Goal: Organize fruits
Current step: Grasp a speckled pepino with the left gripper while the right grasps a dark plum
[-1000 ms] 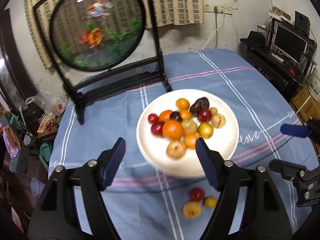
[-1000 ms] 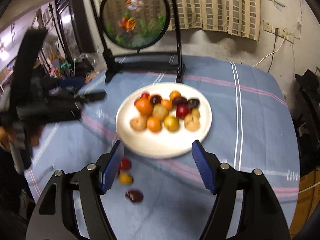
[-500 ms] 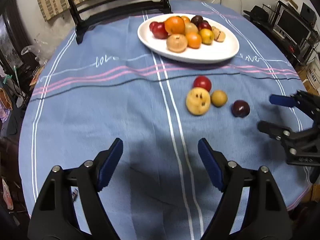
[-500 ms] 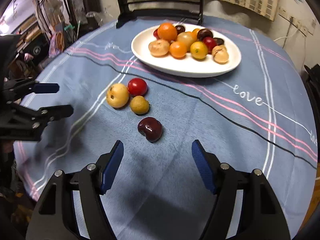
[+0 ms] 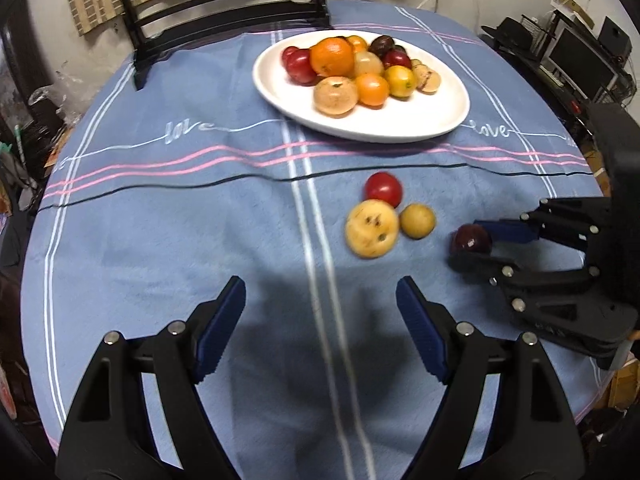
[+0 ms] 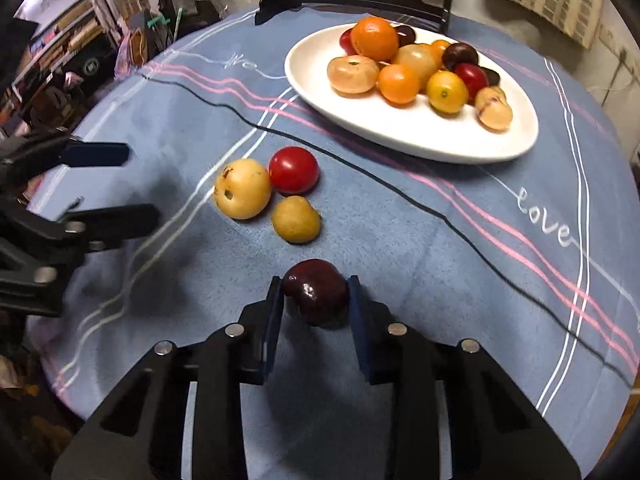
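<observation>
The right claw (image 6: 316, 294) is closing on a dark red plum (image 6: 316, 290), which sits on the blue striped cloth (image 6: 400, 240) covering the surface, both blue pads pressed against its sides; just beyond it lie a small yellow fruit (image 6: 296, 219), a larger yellow fruit (image 6: 242, 188) and a red tomato (image 6: 294, 170), touching one another; farther back the white plate (image 6: 500, 144) holds a heap of orange, yellow and red fruits; the left claw (image 5: 320, 324) hovers over bare cloth, its jaws wide apart and empty, near the loose three.
</observation>
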